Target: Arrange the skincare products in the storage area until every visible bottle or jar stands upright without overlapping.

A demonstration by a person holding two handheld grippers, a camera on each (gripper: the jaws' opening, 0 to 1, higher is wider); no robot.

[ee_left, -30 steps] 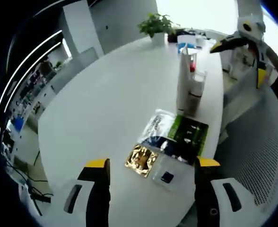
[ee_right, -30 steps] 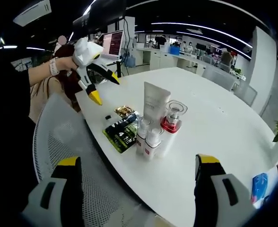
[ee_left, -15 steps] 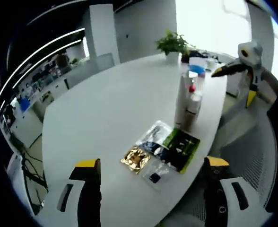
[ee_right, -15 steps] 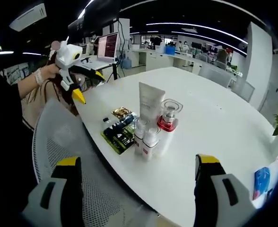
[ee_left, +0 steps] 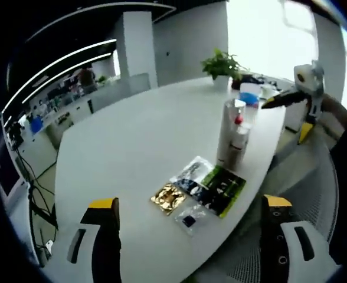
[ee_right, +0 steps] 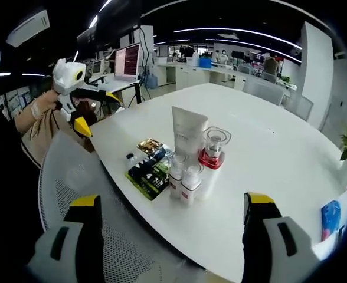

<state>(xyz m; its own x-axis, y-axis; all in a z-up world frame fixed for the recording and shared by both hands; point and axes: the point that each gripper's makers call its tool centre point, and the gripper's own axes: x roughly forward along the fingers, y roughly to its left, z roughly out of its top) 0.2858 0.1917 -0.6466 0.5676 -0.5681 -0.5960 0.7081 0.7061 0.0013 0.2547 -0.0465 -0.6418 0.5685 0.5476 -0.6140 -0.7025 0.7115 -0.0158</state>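
Open office, white tabletop (ee_right: pixel 268 153); bottles (ee_right: pixel 191 162) upright, clustered beside flat sachets (ee_right: pixel 150 168). Both hand-held grippers (ee_left: pixel 188 236) (ee_right: pixel 167 236) released, hovering. Looks finished; next, only check spacing.

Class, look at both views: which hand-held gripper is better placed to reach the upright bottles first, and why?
Probably the right hand-held gripper: the bottle cluster stands straight ahead between its open jaws. For the left hand-held gripper, flat sachets lie between it and the bottles.

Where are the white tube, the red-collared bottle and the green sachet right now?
white tube (ee_right: pixel 187 131), right gripper view, on its flat front face
red-collared bottle (ee_right: pixel 211 158), right gripper view, on the red collar
green sachet (ee_left: pixel 225 189), left gripper view, on its printed middle
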